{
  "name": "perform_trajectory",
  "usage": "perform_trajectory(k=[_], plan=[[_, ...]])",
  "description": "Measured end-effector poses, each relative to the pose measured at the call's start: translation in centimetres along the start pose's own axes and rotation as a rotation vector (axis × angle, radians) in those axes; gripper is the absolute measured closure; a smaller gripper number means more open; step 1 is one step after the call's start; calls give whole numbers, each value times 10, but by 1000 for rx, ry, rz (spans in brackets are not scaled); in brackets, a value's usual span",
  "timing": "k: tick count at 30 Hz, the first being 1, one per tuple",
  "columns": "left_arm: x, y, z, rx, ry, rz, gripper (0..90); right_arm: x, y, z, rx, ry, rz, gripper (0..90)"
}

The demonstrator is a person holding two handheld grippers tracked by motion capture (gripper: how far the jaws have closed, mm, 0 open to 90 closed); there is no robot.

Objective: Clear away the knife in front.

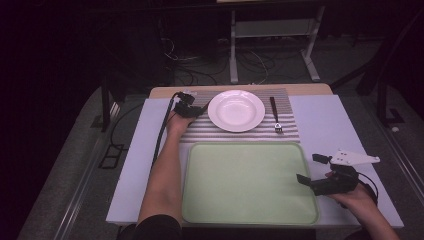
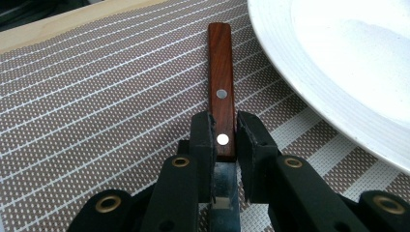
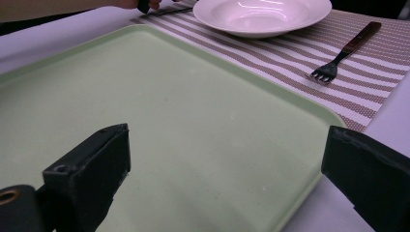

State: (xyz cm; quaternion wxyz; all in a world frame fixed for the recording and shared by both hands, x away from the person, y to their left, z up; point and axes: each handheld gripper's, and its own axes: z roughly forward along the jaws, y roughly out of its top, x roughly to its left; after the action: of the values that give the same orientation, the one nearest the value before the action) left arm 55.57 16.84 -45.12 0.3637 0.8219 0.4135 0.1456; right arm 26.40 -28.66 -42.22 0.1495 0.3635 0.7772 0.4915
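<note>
Pinching the knife's wooden handle point(image 2: 221, 92) tight, the left gripper point(image 2: 224, 133) should lift slowly, straight up, missing the plate point(image 2: 338, 72).

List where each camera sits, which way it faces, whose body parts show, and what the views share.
High view: above the near table edge, facing forward and down; both forearms, left claw, right claw.
Left gripper view: on the left claw, looking along the knife handle.
Right gripper view: on the open right claw, facing the green tray.
Shared: white plate, striped placemat.
</note>
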Motion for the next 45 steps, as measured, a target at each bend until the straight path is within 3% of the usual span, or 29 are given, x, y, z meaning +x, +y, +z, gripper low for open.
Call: perform_trajectory(k=[11, 19, 24, 28, 33, 39, 45], plan=[[5, 6, -13, 12, 10, -34, 770, -1, 0, -1, -3, 0, 6, 36], [2, 13, -43, 25, 13, -6, 769, -2, 0, -1, -5, -2, 11, 36], [-7, 15, -65, 7, -10, -10, 769, -1, 0, -1, -7, -2, 10, 36], [-21, 10, -83, -28, -48, -1, 768, -1, 0, -1, -7, -2, 9, 36], [-45, 1, -102, -49, -84, 39, 769, -1, 0, -1, -6, -1, 9, 36], [-75, -9, -119, -56, -108, 95, 769, 1, 0, 0, -2, 0, 2, 36], [-103, -24, -132, -81, -149, 117, 768, 1, 0, 0, -1, -3, 5, 36]])
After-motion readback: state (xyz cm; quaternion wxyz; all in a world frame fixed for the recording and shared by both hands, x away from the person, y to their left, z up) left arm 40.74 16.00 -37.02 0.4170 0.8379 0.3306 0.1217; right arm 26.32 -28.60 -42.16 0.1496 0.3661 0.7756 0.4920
